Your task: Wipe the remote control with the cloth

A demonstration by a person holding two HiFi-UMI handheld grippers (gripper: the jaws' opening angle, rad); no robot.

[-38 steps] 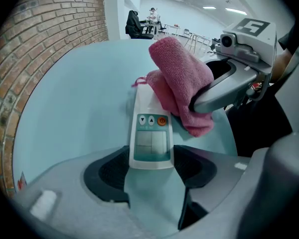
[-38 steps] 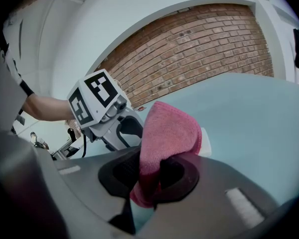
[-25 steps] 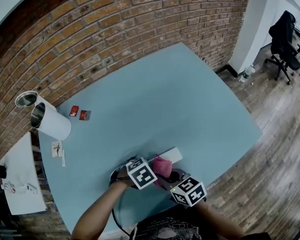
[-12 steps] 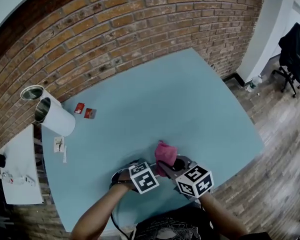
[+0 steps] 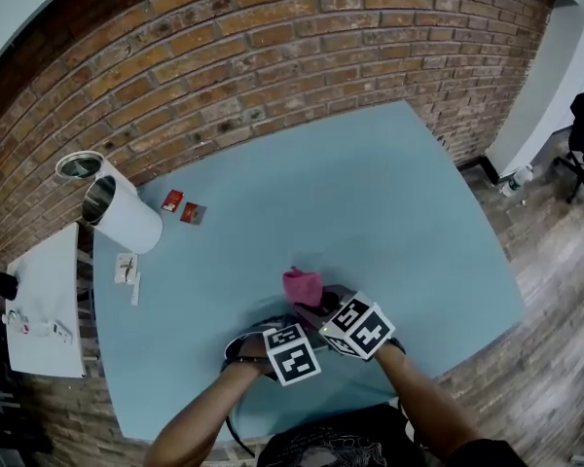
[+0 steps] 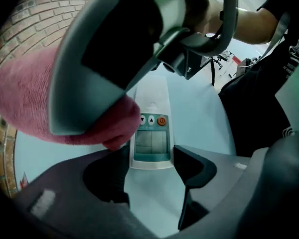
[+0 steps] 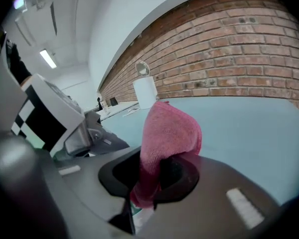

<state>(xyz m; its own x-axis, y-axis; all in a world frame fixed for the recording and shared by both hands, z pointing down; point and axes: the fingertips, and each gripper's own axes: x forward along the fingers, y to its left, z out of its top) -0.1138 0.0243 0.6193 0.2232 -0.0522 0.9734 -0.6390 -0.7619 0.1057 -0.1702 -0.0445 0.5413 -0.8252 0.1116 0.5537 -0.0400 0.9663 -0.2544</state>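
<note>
Though we cannot see inside the open white canister point(image 5: 131, 224), only the left gripper view shows the remote control point(image 6: 150, 133) lying on the bench point(image 5: 370, 193), pinched by the left gripper's point(image 6: 150, 164) fingers. The right gripper's point(image 7: 157, 176) fingers clamp the pink cloth point(image 5: 302, 285).

The right gripper point(image 5: 313, 307) has carried the pink cloth point(image 5: 302, 286) farther out over the tabletop point(image 5: 370, 193) and rolled. Its marker cube now sits against the left gripper's point(image 6: 150, 166).

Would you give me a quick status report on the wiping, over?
Left tongs gripping remote on table. Right tongs pinching pink cloth, close by the remote. Nothing blocking.
</note>
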